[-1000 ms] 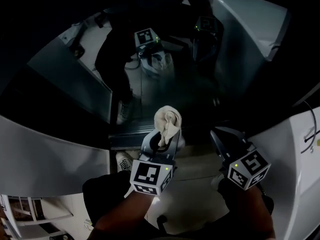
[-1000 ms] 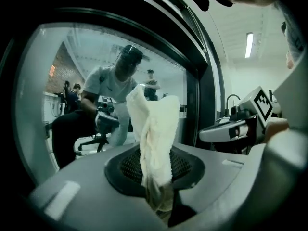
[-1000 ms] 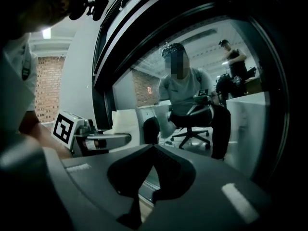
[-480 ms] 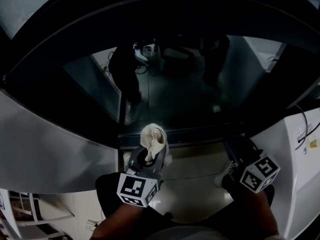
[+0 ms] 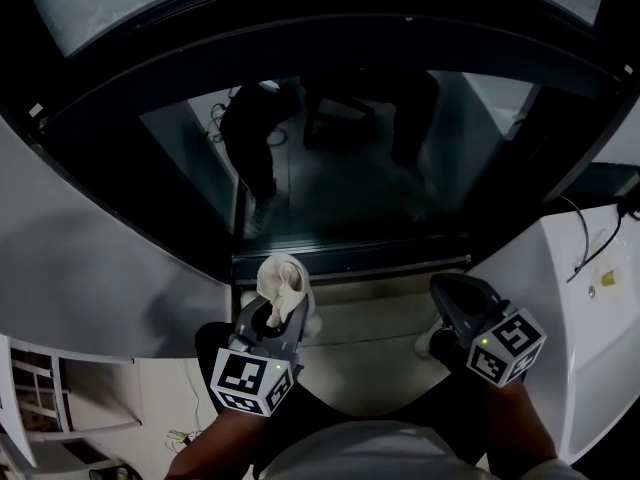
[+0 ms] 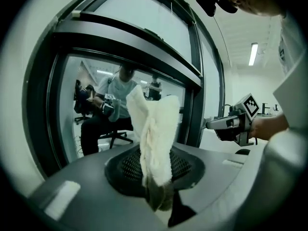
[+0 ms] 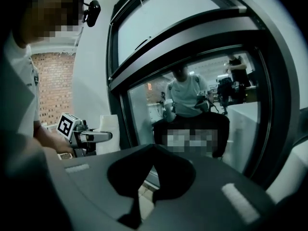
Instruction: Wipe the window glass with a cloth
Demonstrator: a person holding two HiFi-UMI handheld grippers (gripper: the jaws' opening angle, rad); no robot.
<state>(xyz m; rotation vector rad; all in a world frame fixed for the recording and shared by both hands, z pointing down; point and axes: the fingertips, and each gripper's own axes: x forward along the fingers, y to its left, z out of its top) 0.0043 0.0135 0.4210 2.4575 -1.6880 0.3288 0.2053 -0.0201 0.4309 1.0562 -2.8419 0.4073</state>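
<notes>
A crumpled white cloth (image 5: pixel 282 278) sticks up out of my left gripper (image 5: pixel 272 313), which is shut on it just short of the window's bottom rail. In the left gripper view the cloth (image 6: pixel 155 138) stands upright between the jaws in front of the window glass (image 6: pixel 96 119), not touching it. My right gripper (image 5: pixel 452 303) hangs level with the left one, shut with nothing in it, also apart from the dark glass (image 5: pixel 340 168). Seen from the right gripper view, the glass (image 7: pixel 192 109) lies ahead of the closed jaws.
A thick dark window frame (image 5: pixel 330 38) runs above and around the pane. A white wall panel (image 5: pixel 570 298) with a cable stands at the right, grey wall (image 5: pixel 90 268) at the left. People sit behind the glass (image 7: pixel 190 105).
The view has tilted up the window, so both grippers now sit lower in the picture and the upper frame shows. The cloth stays held in the left gripper.
</notes>
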